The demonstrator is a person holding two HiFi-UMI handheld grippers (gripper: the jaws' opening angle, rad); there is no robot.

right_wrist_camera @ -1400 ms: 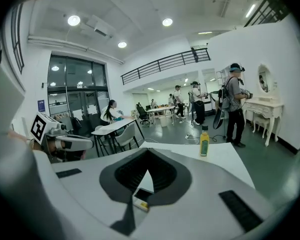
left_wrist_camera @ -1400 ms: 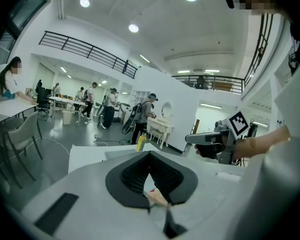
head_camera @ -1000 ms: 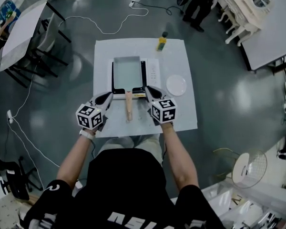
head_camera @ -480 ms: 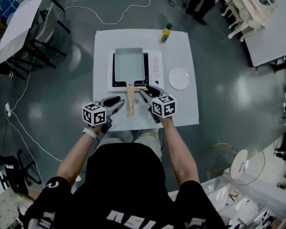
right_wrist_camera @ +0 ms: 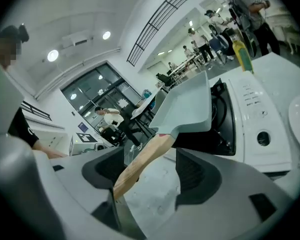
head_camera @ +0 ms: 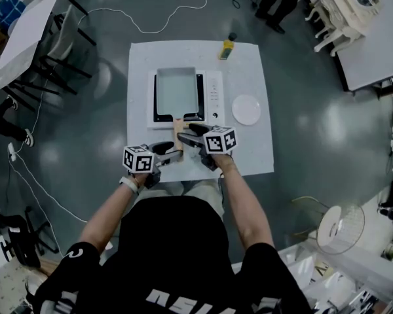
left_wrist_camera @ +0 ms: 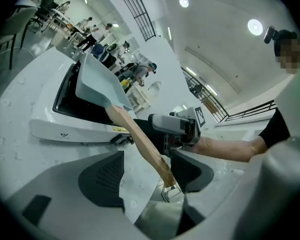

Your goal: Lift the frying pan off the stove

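The pale rectangular frying pan [head_camera: 177, 89] sits on the white stove [head_camera: 211, 97], its wooden handle [head_camera: 178, 135] pointing toward me. My left gripper [head_camera: 169, 152] reaches in from the left at the handle's end, my right gripper [head_camera: 189, 135] from the right a little higher up. In the left gripper view the handle [left_wrist_camera: 140, 139] runs between the opening jaws of the left gripper [left_wrist_camera: 147, 176], its tip close to the right pad. In the right gripper view the handle [right_wrist_camera: 142, 161] lies between the opening jaws of the right gripper [right_wrist_camera: 150, 171], with gaps on both sides. The pan [right_wrist_camera: 187, 109] rests tilted on the stove.
A white plate [head_camera: 246, 108] lies on the table [head_camera: 255, 156] right of the stove. A yellow bottle [head_camera: 226, 46] stands at the far edge. Other tables, chairs, floor cables and people surround the table.
Both grippers have swung inward from beside the stove's front corners to the handle, one from each side. Their jaws have gone from shut to wide apart.
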